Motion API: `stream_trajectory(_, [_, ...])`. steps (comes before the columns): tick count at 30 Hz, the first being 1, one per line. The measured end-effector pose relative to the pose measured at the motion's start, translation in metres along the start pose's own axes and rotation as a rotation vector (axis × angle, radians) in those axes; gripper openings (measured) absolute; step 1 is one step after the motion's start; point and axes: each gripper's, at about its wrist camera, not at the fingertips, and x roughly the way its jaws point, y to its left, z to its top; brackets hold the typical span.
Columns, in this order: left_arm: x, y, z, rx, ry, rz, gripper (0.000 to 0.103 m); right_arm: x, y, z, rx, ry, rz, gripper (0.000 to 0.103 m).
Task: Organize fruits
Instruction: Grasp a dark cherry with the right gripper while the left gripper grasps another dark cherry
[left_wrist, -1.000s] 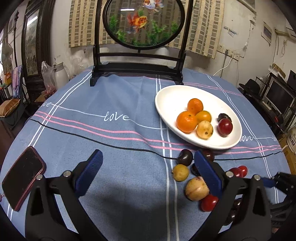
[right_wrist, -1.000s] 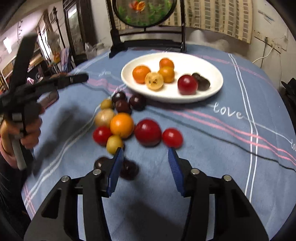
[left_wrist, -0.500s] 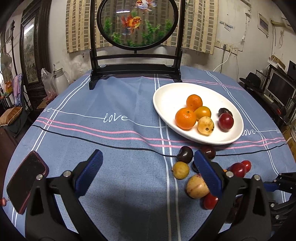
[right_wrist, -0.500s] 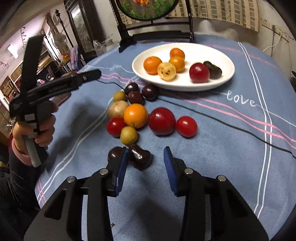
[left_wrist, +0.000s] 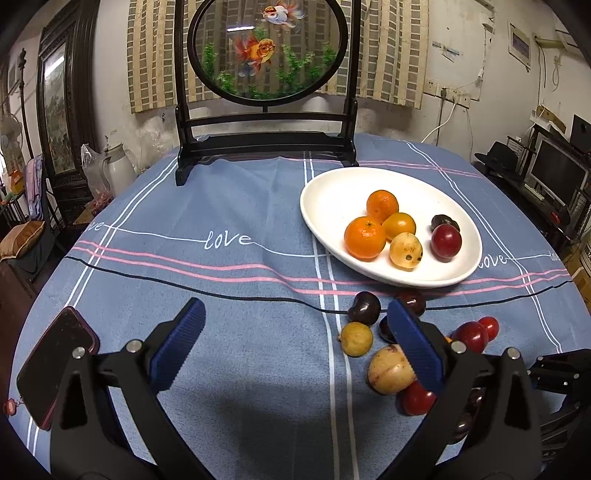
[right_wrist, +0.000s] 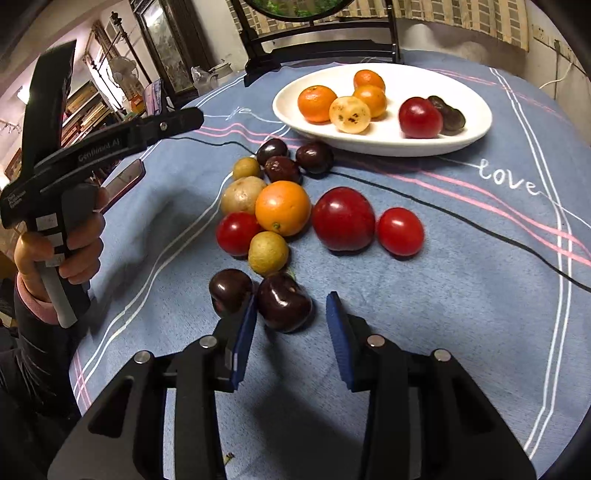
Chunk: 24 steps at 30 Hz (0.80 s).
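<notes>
- Lying on the blue cloth of the bench (right_wrist: 461, 295), the dark cherry (right_wrist: 283, 302) looked glossy, almost black, heart-shaped, with a small pale dimple on top.
- It sat nearest me in the loose pile, a second dark cherry (right_wrist: 229, 291) just beside it and a yellow-green fruit (right_wrist: 268, 253) just behind.
- The white plate (right_wrist: 476, 136) farther back held oranges, a pale spotted fruit, a red plum and dark fruit.
- My right claw (right_wrist: 291, 328) was spread, the dark cherry between its blue pads, close against the left pad, apart from the right.
- My left claw (left_wrist: 295, 350) stood wide open above the cloth, holding nothing.
</notes>
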Motion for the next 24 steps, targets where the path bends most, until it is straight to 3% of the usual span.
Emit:
stream_trajectory(2, [0.000,-0.001,0.000,0.003,-0.002,0.001,0.101,0.001,0.004,0.000,-0.019,-0.006,0.007,0.029])
stream_trajectory(6, [0.000,-0.001,-0.006,0.017,0.008,0.007,0.101,-0.001,0.002,0.002,-0.010,-0.011,0.020,0.028])
stream_trajectory(10, [-0.006,-0.007,-0.018,0.074,0.036,-0.086,0.101,-0.016,-0.023,0.008,0.105,-0.072,0.062,0.028])
stream_trajectory(14, [-0.027,-0.028,-0.046,0.110,0.058,-0.226,0.099,-0.025,-0.040,0.009,0.175,-0.109,0.026,0.028])
stream_trajectory(19, [-0.038,-0.074,-0.073,0.298,0.076,-0.250,0.079,-0.026,-0.043,0.008,0.194,-0.108,0.011,0.028])
stream_trajectory(24, [-0.028,-0.081,-0.075,0.311,0.123,-0.260,0.064,-0.026,-0.043,0.006,0.191,-0.107,-0.006,0.028])
